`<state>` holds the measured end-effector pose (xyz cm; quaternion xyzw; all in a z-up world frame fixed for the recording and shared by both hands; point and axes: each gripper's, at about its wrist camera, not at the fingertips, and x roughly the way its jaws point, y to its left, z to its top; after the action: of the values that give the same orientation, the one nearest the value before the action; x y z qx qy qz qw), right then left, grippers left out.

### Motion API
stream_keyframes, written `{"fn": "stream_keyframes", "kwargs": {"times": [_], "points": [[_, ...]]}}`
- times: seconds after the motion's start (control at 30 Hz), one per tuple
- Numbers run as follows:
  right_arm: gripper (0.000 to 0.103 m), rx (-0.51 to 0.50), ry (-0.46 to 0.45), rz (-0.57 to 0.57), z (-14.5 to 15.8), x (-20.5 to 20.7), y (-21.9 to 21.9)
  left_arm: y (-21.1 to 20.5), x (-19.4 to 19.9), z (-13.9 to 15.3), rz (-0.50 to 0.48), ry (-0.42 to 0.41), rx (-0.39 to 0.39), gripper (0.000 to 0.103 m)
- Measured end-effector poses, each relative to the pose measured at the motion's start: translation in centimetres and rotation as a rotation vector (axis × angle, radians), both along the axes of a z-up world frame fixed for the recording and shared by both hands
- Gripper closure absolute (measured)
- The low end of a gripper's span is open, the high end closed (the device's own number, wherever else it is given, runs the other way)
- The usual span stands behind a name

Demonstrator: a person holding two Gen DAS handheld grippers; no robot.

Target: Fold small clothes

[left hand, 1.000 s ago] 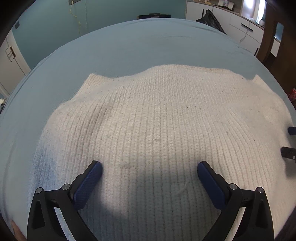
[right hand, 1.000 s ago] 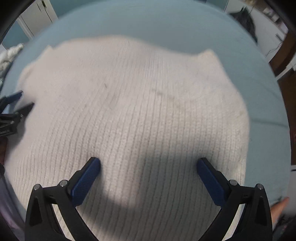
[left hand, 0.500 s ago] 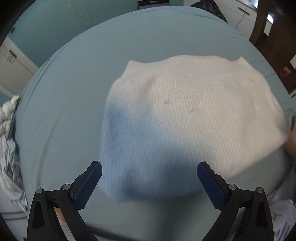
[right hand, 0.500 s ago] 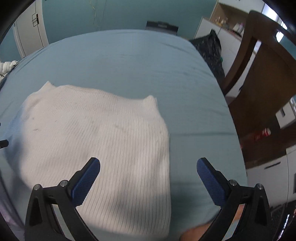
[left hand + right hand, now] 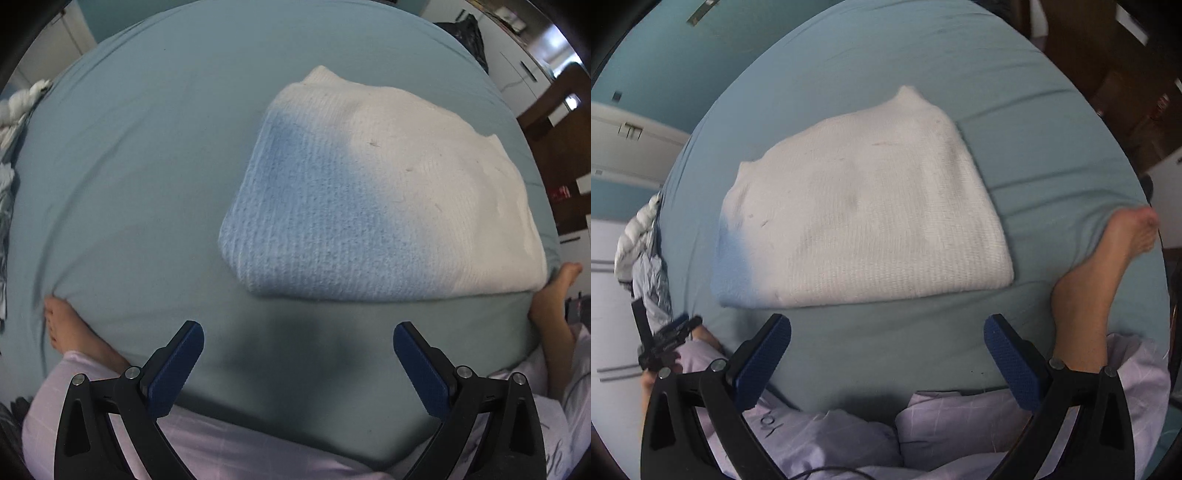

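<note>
A cream ribbed knit garment (image 5: 373, 188) lies folded flat on the light blue bedsheet (image 5: 129, 166). In the right wrist view the same folded garment (image 5: 864, 210) sits in the middle of the sheet (image 5: 1034, 129). My left gripper (image 5: 297, 354) is open and empty, held above the near edge of the bed, short of the garment. My right gripper (image 5: 886, 350) is open too, with nothing between its fingers, also back from the garment's near edge. The other gripper (image 5: 670, 334) shows at the lower left of the right wrist view.
A person's bare feet (image 5: 64, 328) (image 5: 1108, 266) rest on the sheet either side, with pale lilac trouser legs (image 5: 849, 439) below. A heap of crumpled clothes (image 5: 14, 122) lies at the left edge. A wooden chair (image 5: 565, 147) and white cabinets stand at the right.
Both grippers have pulled back and up from the garment; a second ago their fingers were right over the knit. The garment now lies whole in view, folded, and the person's legs appear.
</note>
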<state>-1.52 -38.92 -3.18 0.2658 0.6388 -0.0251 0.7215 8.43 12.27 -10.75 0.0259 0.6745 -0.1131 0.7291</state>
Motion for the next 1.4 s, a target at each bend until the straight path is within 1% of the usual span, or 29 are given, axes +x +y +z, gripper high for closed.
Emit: {"fn": "stream_keyframes", "kwargs": {"times": [0.07,0.13,0.17,0.3,0.43,0.47,0.5,0.63,0.77,0.93,1.03,1.2,1.4], "points": [[0.001,0.014,0.035,-0.027,-1.0,-0.5,-1.8,0.3,-0.3,0.0,0.002,0.007,-0.006,0.000],[0.001,0.052,0.087,-0.035,-1.2,-0.8,-3.5,0.3,-0.5,-0.5,-0.004,0.018,-0.013,0.000],[0.001,0.072,0.106,-0.048,-2.0,-0.9,-3.8,0.2,-0.4,-1.0,-0.007,0.026,-0.013,0.000],[0.001,0.087,0.177,-0.091,-4.3,-0.5,-5.8,-0.2,-0.2,-2.7,-0.012,0.072,0.020,0.000],[0.001,0.088,0.224,-0.104,-6.1,0.4,-5.8,-0.8,-0.1,-4.8,-0.030,0.118,0.058,0.000],[0.001,0.088,0.231,-0.101,-6.1,0.6,-5.9,-1.0,0.0,-5.2,-0.032,0.126,0.061,0.000],[0.001,0.090,0.242,-0.093,-6.8,0.9,-5.8,-1.2,0.0,-5.5,-0.034,0.134,0.062,0.000],[0.001,0.099,0.250,-0.079,-6.5,2.4,-5.3,-1.9,0.5,-6.7,-0.031,0.166,0.048,0.000],[0.001,0.117,0.274,-0.059,-7.2,3.3,-4.7,-2.3,1.4,-7.5,0.001,0.181,0.023,0.000],[0.001,0.129,0.310,-0.050,-8.5,3.6,-4.2,-2.4,2.1,-8.9,0.014,0.208,0.042,0.000],[0.001,0.129,0.315,-0.040,-8.5,3.5,-4.0,-2.4,2.1,-9.3,0.015,0.226,0.053,0.000],[0.001,0.121,0.300,-0.034,-8.0,3.2,-4.3,-2.6,1.6,-8.8,0.010,0.211,0.052,0.000],[0.001,0.121,0.293,-0.059,-7.8,2.7,-5.6,-2.3,0.9,-7.7,0.019,0.184,0.021,0.000]]}}
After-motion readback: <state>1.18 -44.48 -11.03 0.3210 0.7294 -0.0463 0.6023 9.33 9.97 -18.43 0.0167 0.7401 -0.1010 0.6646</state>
